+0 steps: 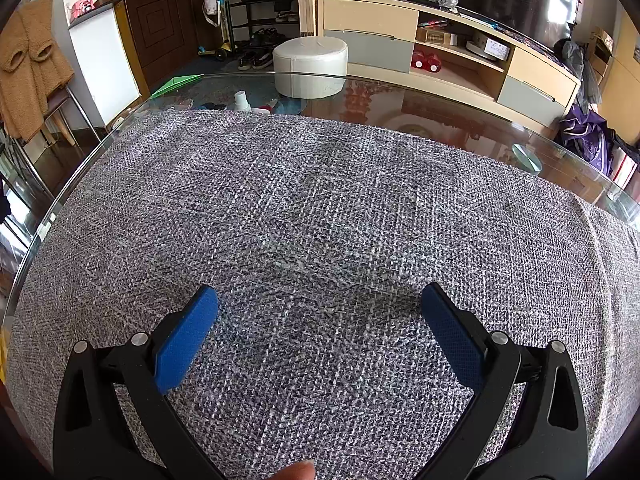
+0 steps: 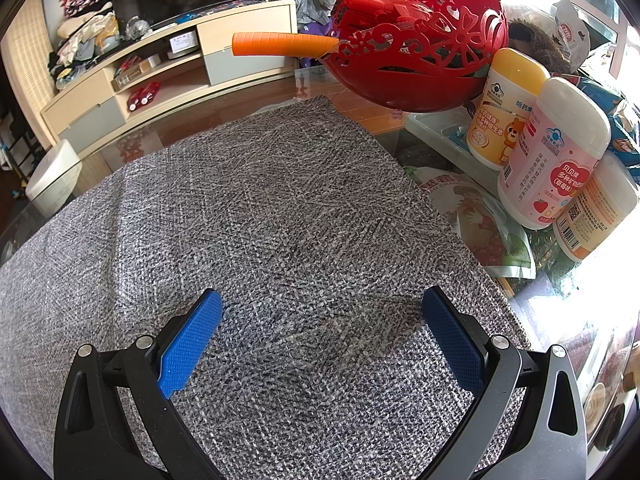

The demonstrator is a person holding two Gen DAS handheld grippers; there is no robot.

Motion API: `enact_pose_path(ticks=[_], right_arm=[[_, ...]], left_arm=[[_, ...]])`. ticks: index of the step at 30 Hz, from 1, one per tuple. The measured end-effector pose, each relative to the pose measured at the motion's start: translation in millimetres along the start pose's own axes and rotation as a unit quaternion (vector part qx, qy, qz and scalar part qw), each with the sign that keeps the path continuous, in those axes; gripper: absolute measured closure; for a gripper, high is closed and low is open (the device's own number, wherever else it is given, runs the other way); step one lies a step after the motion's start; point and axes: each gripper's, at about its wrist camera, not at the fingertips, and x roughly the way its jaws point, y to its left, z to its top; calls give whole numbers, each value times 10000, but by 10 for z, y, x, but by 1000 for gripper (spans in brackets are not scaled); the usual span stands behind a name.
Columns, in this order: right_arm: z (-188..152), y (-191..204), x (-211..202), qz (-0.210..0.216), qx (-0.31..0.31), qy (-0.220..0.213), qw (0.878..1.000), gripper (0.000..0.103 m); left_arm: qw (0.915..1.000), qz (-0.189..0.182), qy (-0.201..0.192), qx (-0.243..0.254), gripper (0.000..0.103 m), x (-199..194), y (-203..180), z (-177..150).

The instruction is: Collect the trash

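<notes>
A grey woven cloth (image 1: 320,216) covers most of the glass table (image 1: 440,116) and lies bare in both views. My left gripper (image 1: 319,304) hovers over it, open, with nothing between its blue pads. My right gripper (image 2: 322,308) is also open and empty above the same cloth (image 2: 260,208). To its right a flat snack packet (image 2: 476,220) lies on the glass beside the cloth edge. No loose trash shows on the cloth in either view.
Right of the cloth stand three supplement bottles (image 2: 556,152), a clear tray (image 2: 444,132) and a red openwork basket (image 2: 424,52) with an orange handle (image 2: 284,45) sticking out. A white stool (image 1: 310,65) and a TV cabinet (image 1: 452,56) lie beyond the table.
</notes>
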Motion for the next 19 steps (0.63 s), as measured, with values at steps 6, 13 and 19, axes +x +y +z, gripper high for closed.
enact_pose_path(ticks=[6,13,19], right_arm=[[1,-1,0,0,0,0,10000,2],[0,1,-1,0,0,0,10000,2],[-1,4,-1,1,0,0,10000,2]], left_arm=[[10000,-14,-2,-8,7,11,-12,12],[10000,-7,1,-7,7,15,-5,13],[10000,-9,0,-6,7,15,-8,15]])
